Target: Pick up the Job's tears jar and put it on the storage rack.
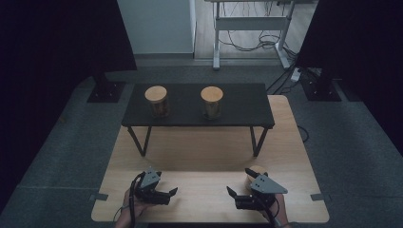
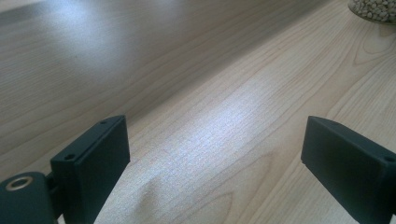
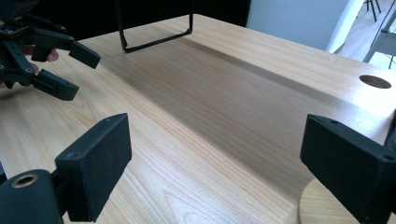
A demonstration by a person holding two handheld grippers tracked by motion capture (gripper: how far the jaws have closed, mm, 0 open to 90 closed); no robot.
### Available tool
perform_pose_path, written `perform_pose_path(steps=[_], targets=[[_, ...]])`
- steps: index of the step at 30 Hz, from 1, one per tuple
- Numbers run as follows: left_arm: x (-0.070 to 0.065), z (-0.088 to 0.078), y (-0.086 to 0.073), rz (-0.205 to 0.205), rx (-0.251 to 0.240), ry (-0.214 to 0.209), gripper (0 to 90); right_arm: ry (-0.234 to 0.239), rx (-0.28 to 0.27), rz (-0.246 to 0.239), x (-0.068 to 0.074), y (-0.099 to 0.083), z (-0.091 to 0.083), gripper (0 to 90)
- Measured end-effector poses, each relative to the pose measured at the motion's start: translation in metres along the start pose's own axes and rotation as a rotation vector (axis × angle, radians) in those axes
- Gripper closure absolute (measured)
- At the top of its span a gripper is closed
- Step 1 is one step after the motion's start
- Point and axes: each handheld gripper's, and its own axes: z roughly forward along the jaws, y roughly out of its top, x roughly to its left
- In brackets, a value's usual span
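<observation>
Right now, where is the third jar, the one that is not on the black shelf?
In the high view the third jar stands on the wooden table at the near right, directly behind the right gripper and touching nothing that can be seen.

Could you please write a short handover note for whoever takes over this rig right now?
Left gripper: open, nothing between the jaws, low over the wooden table.
Right gripper: open, holding nothing, right beside the third jar, which stands at the table's near right.
Two wooden-lidded jars, left jar and right jar, stand on the black bench at the far side.
Done: two jars appear placed on the bench.
Left: probably grasp the third jar and move it; nothing is gripped yet.
</observation>
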Motion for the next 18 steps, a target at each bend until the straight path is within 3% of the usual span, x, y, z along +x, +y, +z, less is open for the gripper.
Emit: perform_pose_path(steps=[18], targets=[[-0.001,0.002,-0.001,-0.001,0.008,-0.003,7.5,-0.048,0.003,0.025,-0.017,-0.007,-0.019,9.2]])
